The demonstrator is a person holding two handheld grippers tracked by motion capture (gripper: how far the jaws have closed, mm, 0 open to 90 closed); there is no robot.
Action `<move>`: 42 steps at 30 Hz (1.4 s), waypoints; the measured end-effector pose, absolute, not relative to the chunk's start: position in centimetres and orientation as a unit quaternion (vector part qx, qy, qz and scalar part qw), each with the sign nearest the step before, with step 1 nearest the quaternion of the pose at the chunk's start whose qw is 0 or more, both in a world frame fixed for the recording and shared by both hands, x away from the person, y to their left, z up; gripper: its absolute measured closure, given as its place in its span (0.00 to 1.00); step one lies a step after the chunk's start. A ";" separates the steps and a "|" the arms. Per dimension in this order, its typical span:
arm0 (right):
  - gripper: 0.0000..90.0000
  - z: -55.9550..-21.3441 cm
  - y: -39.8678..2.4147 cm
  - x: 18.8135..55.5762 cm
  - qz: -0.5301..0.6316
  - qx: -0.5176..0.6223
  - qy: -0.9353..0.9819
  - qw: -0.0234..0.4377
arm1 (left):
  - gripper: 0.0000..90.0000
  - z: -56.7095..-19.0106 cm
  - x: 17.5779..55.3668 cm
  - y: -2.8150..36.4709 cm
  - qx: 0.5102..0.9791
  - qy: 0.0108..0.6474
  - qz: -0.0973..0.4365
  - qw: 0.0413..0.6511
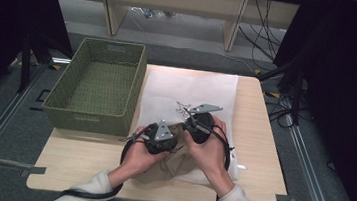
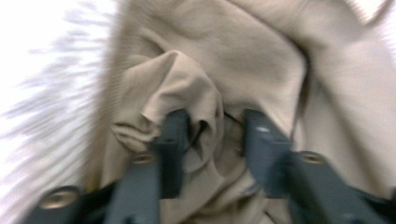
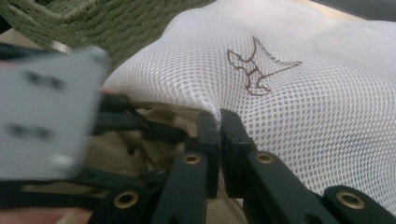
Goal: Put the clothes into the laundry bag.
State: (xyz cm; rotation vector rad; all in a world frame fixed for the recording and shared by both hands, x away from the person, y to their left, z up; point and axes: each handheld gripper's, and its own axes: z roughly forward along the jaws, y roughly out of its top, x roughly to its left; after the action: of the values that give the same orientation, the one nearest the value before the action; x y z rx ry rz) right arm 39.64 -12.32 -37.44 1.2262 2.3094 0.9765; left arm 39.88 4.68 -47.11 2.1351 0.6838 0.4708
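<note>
A white mesh laundry bag with a small brown emblem lies on the table, its mouth towards the person. A beige garment sits at that mouth, partly inside. My right gripper is shut on the edge of the mesh bag and holds it up a little. My left gripper points into the beige garment. Its jaws stand apart with a bunched fold of cloth loose between them. In the high view both grippers sit close together over the bag's mouth.
A green woven basket stands at the table's left, right next to the bag. Bare wooden tabletop shows to the right of the bag and along the front edge. Cables and a shelf frame lie on the floor beyond the table.
</note>
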 end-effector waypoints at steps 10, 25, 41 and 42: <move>0.98 -37.7 -13.0 39.7 0.338 0.439 0.813 0.180 | 0.34 -45.1 35.1 8.6 0.859 0.260 0.165 0.409; 0.98 -37.8 -13.1 39.9 0.335 0.431 0.819 0.178 | 0.43 -49.8 35.5 7.3 0.909 0.236 0.128 0.318; 0.98 -37.9 -12.6 39.7 0.337 0.431 0.818 0.178 | 0.84 -49.7 36.5 6.8 0.908 0.254 0.108 0.316; 0.98 -37.9 -12.6 39.7 0.337 0.431 0.818 0.178 | 0.88 -49.7 36.5 6.8 0.908 0.254 0.108 0.316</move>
State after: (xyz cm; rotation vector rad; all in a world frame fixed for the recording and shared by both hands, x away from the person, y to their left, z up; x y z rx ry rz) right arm 39.73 -12.65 -37.93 1.2201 2.3148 0.9522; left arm 36.50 6.84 -49.66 2.3913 0.6680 0.2856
